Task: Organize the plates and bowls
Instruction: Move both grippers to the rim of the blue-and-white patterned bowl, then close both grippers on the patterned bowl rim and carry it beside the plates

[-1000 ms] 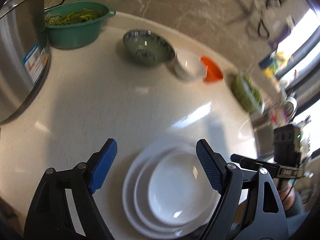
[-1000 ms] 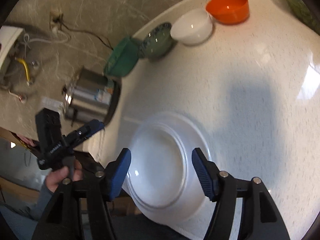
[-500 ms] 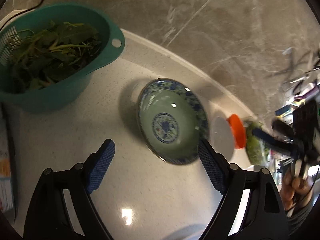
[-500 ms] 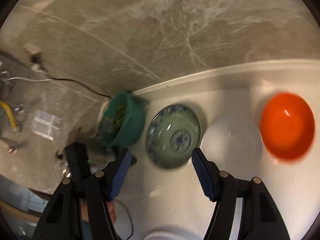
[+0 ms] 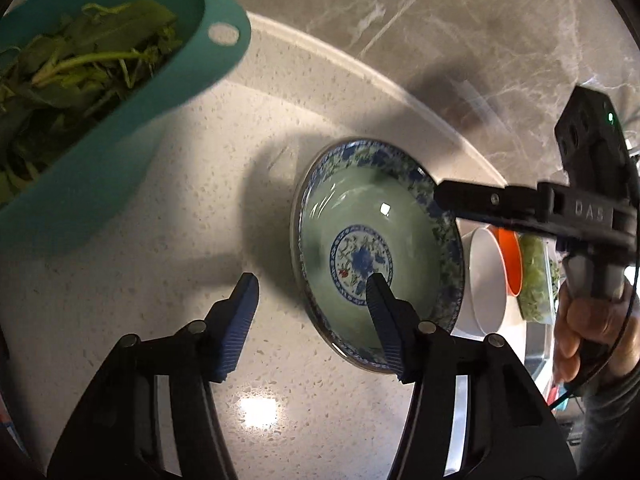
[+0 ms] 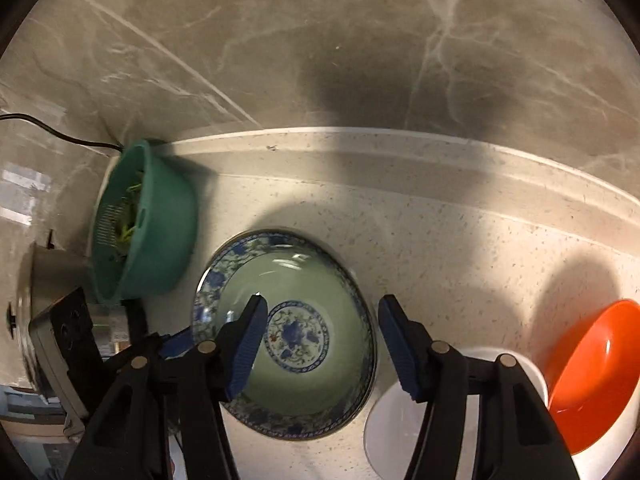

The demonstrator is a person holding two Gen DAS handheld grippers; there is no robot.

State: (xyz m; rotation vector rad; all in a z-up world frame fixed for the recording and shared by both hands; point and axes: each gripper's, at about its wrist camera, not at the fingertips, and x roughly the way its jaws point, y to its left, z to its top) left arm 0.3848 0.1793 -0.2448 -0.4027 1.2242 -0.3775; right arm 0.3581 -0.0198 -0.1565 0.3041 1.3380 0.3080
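A: Near first. Left gripper [image 5: 312, 280] is partly open and its jaws have just been closing; its right finger hangs over the rim and inside of the green-and-blue patterned bowl [image 5: 376, 248], its left finger over bare speckled countertop [image 5: 168, 280]. The near rim sits between them, but I see no pad pressing on it.

B: Right gripper [image 6: 320, 304]?

A: Also partly open, jaws just closed a little. Its left finger overlaps the bowl's inside, its right finger is past the rim over the counter. Can't tell if either touches. Nothing held.

B: Where's the bowl?

A: On the counter, upright, near the back ledge. To its right, just beside it, is a white bowl [image 6: 400, 420], then an orange bowl [image 6: 588, 368].

B: What's in the way?

A: In the left view the right gripper's black finger crosses the bowl's far rim. A teal colander of greens [image 5: 80, 120] sits close on the left. A steel pot [image 6: 44, 280] stands beyond it.

B: Hidden?

A: The white bowl is mostly covered by gripper arms. The orange bowl is cut off at the edge. A hand [image 5: 580, 328] is at the frame edge, blurred. Behind everything is the marble wall [image 6: 320, 40].
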